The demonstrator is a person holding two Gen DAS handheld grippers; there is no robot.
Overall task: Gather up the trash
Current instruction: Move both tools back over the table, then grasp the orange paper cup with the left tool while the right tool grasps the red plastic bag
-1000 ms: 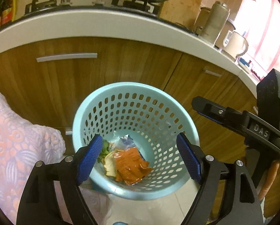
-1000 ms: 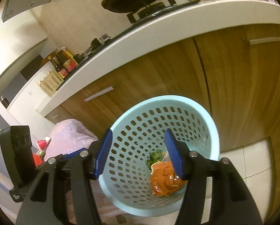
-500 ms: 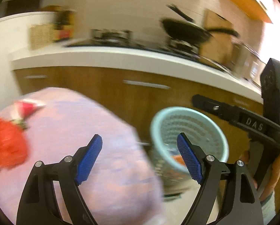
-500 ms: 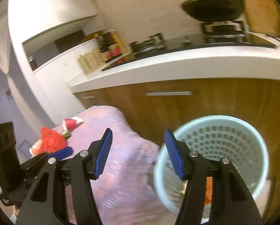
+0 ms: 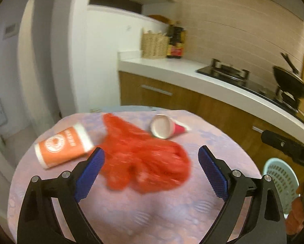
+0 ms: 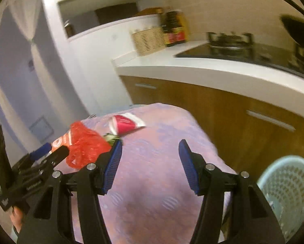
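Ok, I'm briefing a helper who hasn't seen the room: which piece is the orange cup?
Find the round table with the lilac cloth beside the wooden cabinets. At its far left lies the orange cup, tipped on its side with white bands and a white logo, next to the crumpled red plastic bag.

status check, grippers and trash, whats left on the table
Left gripper jaws opening, empty, over red bag. Right gripper open, empty. Orange cup and red cup lie on table. Bin right of table. Nothing in the way.
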